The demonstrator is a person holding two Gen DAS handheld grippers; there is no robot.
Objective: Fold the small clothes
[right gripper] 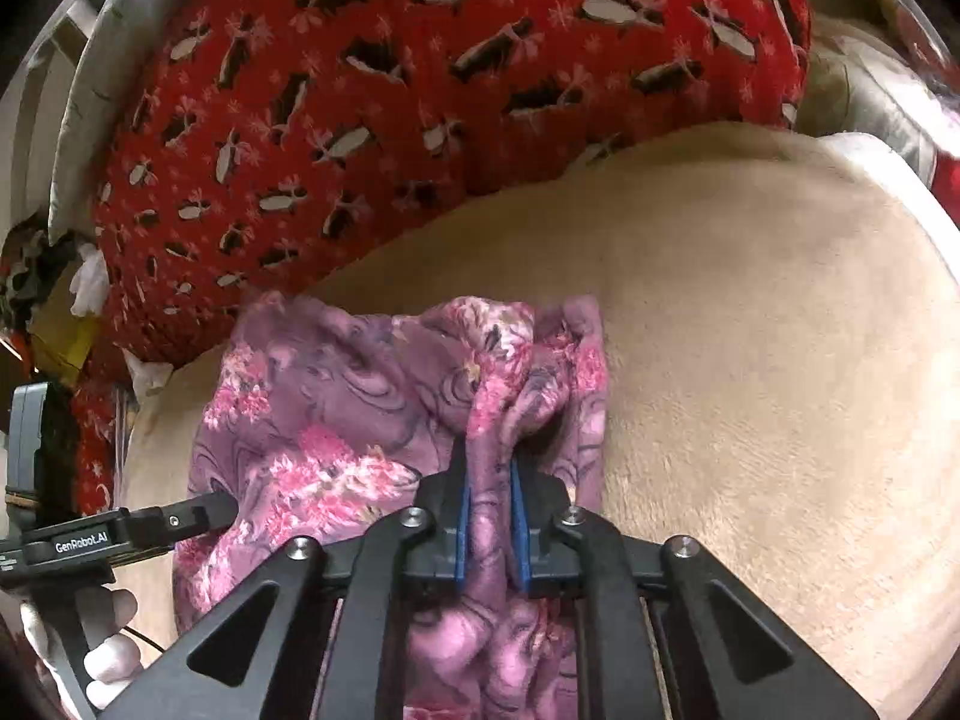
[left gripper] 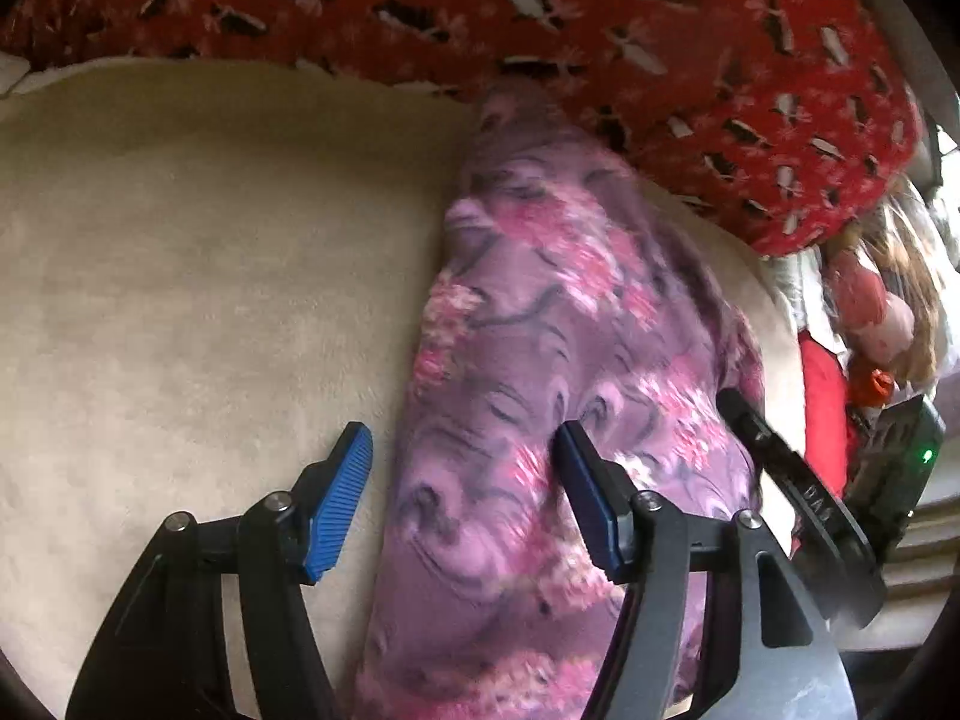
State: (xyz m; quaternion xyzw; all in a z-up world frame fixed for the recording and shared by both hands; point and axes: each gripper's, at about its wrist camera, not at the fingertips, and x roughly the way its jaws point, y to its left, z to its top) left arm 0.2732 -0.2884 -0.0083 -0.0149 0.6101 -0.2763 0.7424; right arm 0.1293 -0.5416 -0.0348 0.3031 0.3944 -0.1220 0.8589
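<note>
the purple floral garment (right gripper: pixel 336 420) lies on the beige blanket (right gripper: pixel 750 330) in the lower centre of the right wrist view, below the red patterned cloth (right gripper: pixel 390 90) that fills the top of the frame — it looks thin, light and limp, likely to sag and bunch, so a hem or corner seems the best hold. the right gripper (right gripper: pixel 489 516) pinches a gathered ridge of it between pressed-together blue pads, while the left gripper (left gripper: pixel 462 498) stands spread, one finger over the cloth and one over the blanket, gripping nothing. in the left wrist view the garment (left gripper: pixel 540 360) runs as a long band from bottom centre up toward the upper middle — its long axis slightly tilted right.
</note>
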